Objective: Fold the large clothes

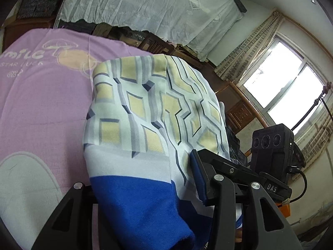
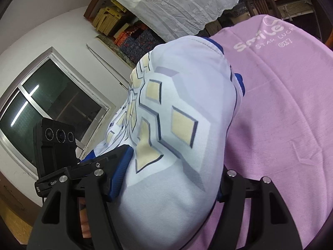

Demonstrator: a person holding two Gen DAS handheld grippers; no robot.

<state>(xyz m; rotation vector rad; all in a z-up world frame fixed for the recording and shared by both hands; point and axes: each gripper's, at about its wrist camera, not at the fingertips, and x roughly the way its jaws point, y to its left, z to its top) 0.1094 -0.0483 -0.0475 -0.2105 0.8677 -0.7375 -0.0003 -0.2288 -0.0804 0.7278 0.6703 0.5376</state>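
A large white garment (image 1: 145,108) with a yellow and grey geometric print and blue trim hangs in the air above the pink sheet (image 1: 41,104). My left gripper (image 1: 143,191) is shut on its blue-banded edge, and the cloth drapes over the fingers and hides the left one. In the right wrist view the same garment (image 2: 177,114) bulges out between the fingers. My right gripper (image 2: 168,181) is shut on it, with the blue pad of the left finger (image 2: 120,170) showing beside the cloth. The other gripper's camera block (image 1: 270,143) shows in each view, close by.
The pink sheet (image 2: 281,114) with white "Smile Star Luck" lettering covers the bed below. A white lace cloth (image 1: 145,6) hangs over wooden shelves behind. A bright window (image 1: 281,79) is to the right, and a dark window (image 2: 52,100) is to the left.
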